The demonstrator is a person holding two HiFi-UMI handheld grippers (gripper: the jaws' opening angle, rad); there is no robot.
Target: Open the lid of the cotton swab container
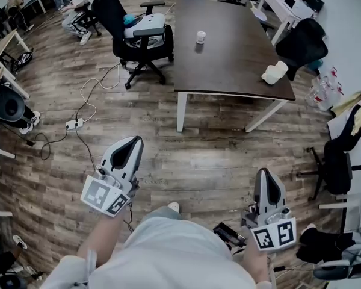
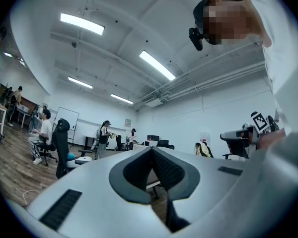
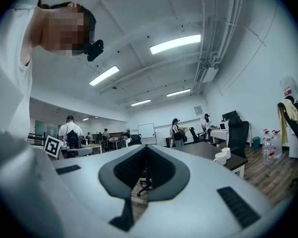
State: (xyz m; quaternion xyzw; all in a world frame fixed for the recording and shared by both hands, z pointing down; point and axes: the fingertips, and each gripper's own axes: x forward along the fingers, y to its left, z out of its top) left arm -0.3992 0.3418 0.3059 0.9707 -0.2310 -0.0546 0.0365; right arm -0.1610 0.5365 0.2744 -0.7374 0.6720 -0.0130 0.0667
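Note:
A small pale round container (image 1: 200,37) stands on the dark brown table (image 1: 228,59) toward its far side, well ahead of both grippers. My left gripper (image 1: 133,141) is held level over the wooden floor, short of the table, with its jaws shut and nothing in them. My right gripper (image 1: 266,173) is also shut and empty, lower right in the head view. In the left gripper view the jaws (image 2: 151,150) meet in a closed point. The right gripper (image 3: 145,148) shows the same in its own view, with the table (image 3: 203,150) beyond it at the right.
A white lumpy object (image 1: 275,72) sits at the table's near right corner. A black office chair (image 1: 138,35) stands left of the table, another (image 1: 301,42) at its right. Cables and a power strip (image 1: 75,123) lie on the floor at the left. People sit at far desks.

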